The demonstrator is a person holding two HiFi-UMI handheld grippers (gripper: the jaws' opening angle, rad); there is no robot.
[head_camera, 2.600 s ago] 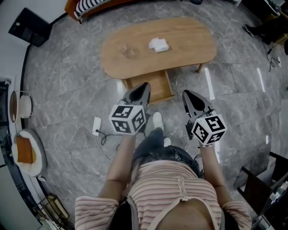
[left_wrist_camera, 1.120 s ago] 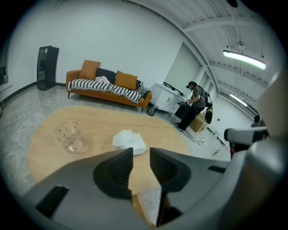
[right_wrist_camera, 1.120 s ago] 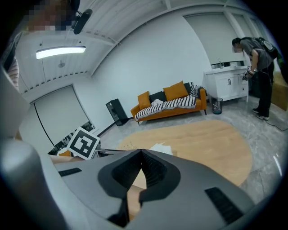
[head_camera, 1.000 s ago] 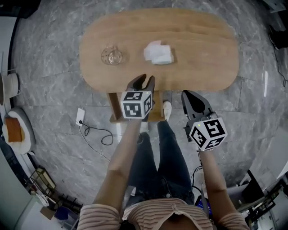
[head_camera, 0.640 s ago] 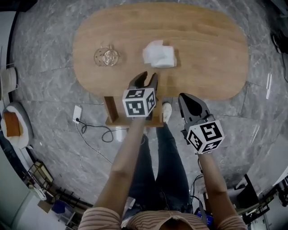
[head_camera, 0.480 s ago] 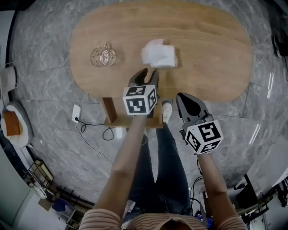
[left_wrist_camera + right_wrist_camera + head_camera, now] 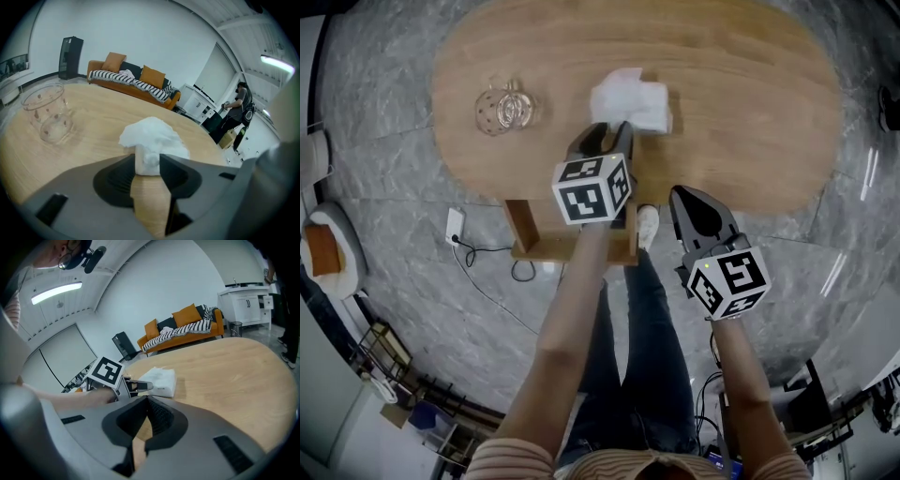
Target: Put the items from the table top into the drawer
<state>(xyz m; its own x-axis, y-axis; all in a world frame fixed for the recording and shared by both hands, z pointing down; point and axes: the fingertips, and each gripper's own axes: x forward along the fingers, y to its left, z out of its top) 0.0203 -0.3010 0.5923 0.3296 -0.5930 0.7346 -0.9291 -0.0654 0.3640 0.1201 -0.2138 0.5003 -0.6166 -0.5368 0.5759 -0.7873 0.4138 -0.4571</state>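
L hand-held gripper (image 7: 605, 141) is over the counter (image 7: 750, 103), pointing down at an angle, jaws apart and opening. The white tissue wad (image 7: 630, 98) sits right at its tips. In the left gripper view the wad (image 7: 152, 138) fills the far end of the gap between the jaws (image 7: 147, 159); pads aren't pressing on it. Can't tell if the tips touch its near edge.

Glass cup (image 7: 502, 110) is upright on the counter, well off to the left of the L hand-held gripper and about level with its tips. Left gripper view shows it clear and empty (image 7: 49, 115).

R hand-held gripper (image 7: 678, 194) is to the right of the L one and further back, tips at the counter's near edge, body over the floor. Its jaws are together (image 7: 147, 399) w/ nothing between them. From the right gripper view the tissue wad (image 7: 159, 380) is ahead and slightly left, well clear of the tips.

Drawer (image 7: 553, 248) sticks out under the counter's near edge, below and behind the L hand-held gripper, partly hidden by that arm. Can't see inside.
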